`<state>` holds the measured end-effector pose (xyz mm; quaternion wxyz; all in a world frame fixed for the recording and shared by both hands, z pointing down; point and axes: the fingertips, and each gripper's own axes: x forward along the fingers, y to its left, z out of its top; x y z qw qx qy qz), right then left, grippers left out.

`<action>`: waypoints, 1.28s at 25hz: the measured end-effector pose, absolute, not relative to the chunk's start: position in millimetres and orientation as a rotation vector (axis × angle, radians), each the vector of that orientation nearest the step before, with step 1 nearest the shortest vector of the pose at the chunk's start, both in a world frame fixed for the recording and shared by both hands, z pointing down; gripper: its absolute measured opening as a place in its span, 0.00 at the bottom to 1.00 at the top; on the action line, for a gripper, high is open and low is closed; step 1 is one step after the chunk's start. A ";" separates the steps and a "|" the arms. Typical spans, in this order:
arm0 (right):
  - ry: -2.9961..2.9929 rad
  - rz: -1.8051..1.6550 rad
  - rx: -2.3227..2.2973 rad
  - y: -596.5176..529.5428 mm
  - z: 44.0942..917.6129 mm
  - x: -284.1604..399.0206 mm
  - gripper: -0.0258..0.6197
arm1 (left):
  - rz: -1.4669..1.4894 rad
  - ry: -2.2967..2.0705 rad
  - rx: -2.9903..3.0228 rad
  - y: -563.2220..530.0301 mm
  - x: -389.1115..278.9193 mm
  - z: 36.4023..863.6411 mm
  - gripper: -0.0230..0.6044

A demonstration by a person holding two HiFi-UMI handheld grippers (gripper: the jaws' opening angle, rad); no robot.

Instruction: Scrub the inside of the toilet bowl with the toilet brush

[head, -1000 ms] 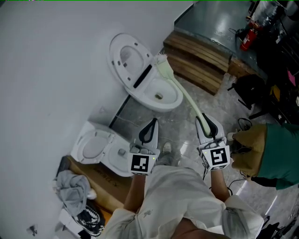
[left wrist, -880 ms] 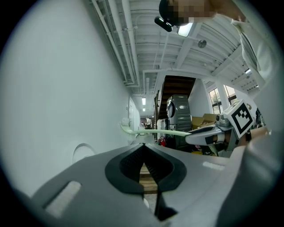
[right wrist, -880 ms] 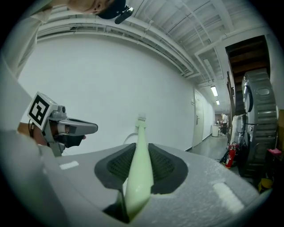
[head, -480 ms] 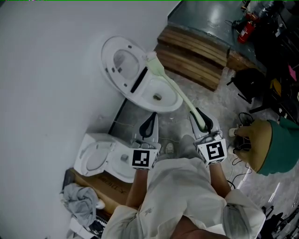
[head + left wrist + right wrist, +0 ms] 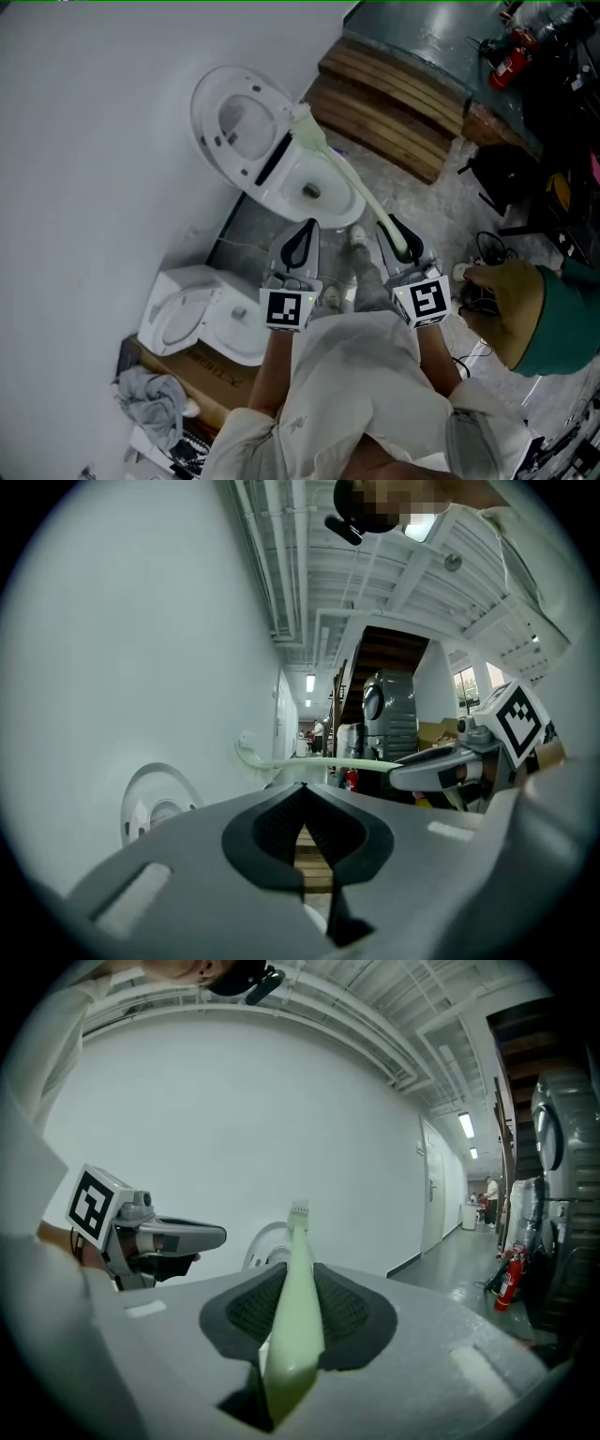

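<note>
Toilet brush (image 5: 359, 191) slightly leftward, handle clamped in right tongs (image 5: 393, 231); left tongs (image 5: 304, 231) closed, empty.

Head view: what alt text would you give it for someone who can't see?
From above, a person's right gripper clamps the handle of a pale green toilet brush whose head reaches the back rim of a white toilet with its lid up. The left gripper is shut and empty beside it.
</note>
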<state>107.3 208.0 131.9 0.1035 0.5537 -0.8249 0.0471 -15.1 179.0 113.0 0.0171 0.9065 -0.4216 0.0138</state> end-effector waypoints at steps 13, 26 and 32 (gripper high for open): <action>-2.403 0.382 1.346 119.6 215.4 158.6 0.18 | 0.247 -1.391 2.576 83.8 21.1 210.3 0.07; -2.357 0.604 1.121 66.8 314.2 183.2 0.18 | 0.362 -1.398 2.391 31.4 40.4 294.3 0.07; -2.297 0.684 1.056 54.0 363.0 187.4 0.18 | 0.378 -1.393 2.318 22.9 43.8 330.8 0.07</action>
